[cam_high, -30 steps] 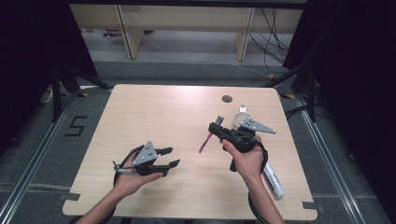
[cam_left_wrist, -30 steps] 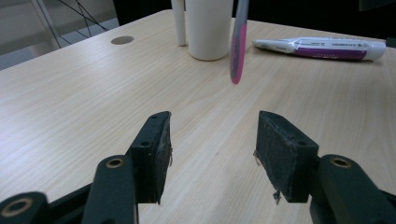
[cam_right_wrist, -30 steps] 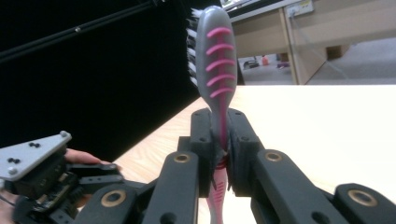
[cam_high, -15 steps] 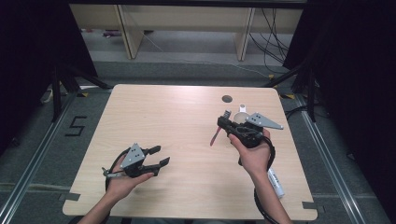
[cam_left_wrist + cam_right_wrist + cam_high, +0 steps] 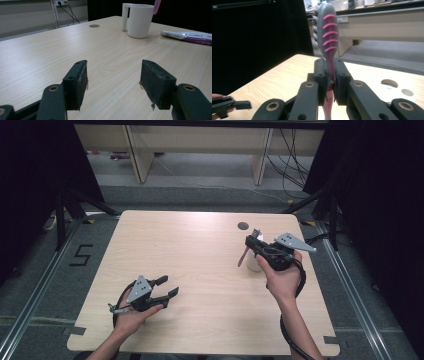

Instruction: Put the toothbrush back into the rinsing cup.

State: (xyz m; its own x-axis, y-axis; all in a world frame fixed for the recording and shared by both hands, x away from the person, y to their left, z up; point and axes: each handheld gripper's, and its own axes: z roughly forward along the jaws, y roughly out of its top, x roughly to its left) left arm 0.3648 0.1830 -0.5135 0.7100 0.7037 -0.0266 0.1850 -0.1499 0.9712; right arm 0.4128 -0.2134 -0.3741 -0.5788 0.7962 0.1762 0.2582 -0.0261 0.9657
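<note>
A light wooden table (image 5: 200, 270) seen from above. At about four o'clock from its centre, the right gripper (image 5: 254, 247) has its jaws clamped on a slim pink and grey plastic toothbrush (image 5: 242, 258), lifted above a white cylindrical mug with a handle (image 5: 254, 263). At about seven o'clock, the left gripper (image 5: 166, 287) hovers low with jaws apart and nothing between them; they have just been opening.

The toothbrush looks light, stiff and smooth, so it could slip or swing round in a pinch. The ribbed grip section of the handle is probably the surest place to hold it.

The right gripper view shows what the high view cannot: the pads (image 5: 340, 75) pinch the narrow pink stem just below the grey paddle with pink ribs (image 5: 327, 30), which stands upright towards twelve o'clock. The left gripper view shows the left gripper's (image 5: 113, 75) bare pads wide apart, the mug (image 5: 139, 20) standing upright at one o'clock, and a white and purple toothpaste tube (image 5: 190, 36) lying flat at two o'clock beside it.
</note>
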